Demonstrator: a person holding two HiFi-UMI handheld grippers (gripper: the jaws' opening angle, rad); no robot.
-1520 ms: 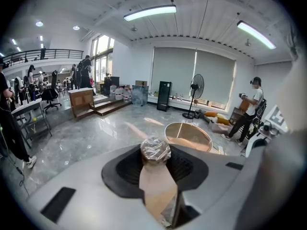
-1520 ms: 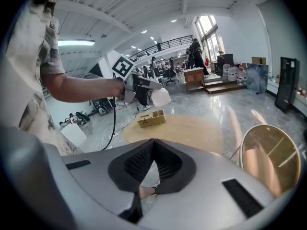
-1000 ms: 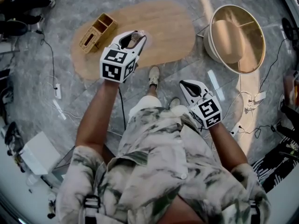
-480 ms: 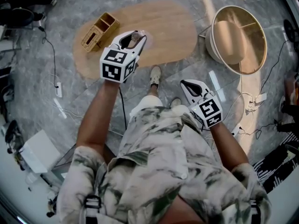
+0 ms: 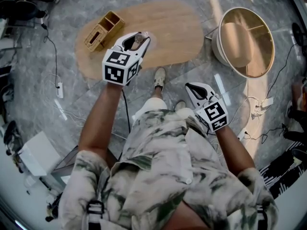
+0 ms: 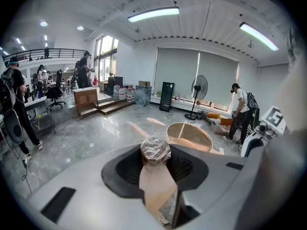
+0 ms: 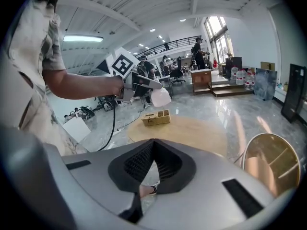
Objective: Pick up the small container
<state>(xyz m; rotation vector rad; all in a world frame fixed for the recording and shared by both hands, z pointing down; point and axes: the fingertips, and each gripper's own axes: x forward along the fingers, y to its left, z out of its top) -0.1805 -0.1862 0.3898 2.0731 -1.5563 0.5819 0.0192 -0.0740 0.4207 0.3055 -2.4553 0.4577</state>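
Observation:
The small container (image 6: 155, 149) is a low round tub with a crinkled clear film lid. My left gripper (image 6: 155, 154) is shut on it, the dark pads pressing both its sides. In the head view the left gripper (image 5: 136, 41) holds the container (image 5: 137, 38) up above the near edge of the oval wooden table (image 5: 168, 28). My right gripper (image 5: 195, 88) hangs lower at the right, over the grey floor by the person's shoes, with its jaws together and nothing between them. In its own view the right gripper (image 7: 152, 143) has its pad tips meeting.
A wooden compartment box (image 5: 101, 30) stands on the table's far left end. A round tan tray-like stand (image 5: 247, 40) sits on the floor at the right. Cables and a power strip (image 5: 59, 91) lie on the floor; a white box (image 5: 36, 155) is at lower left. People stand in the background.

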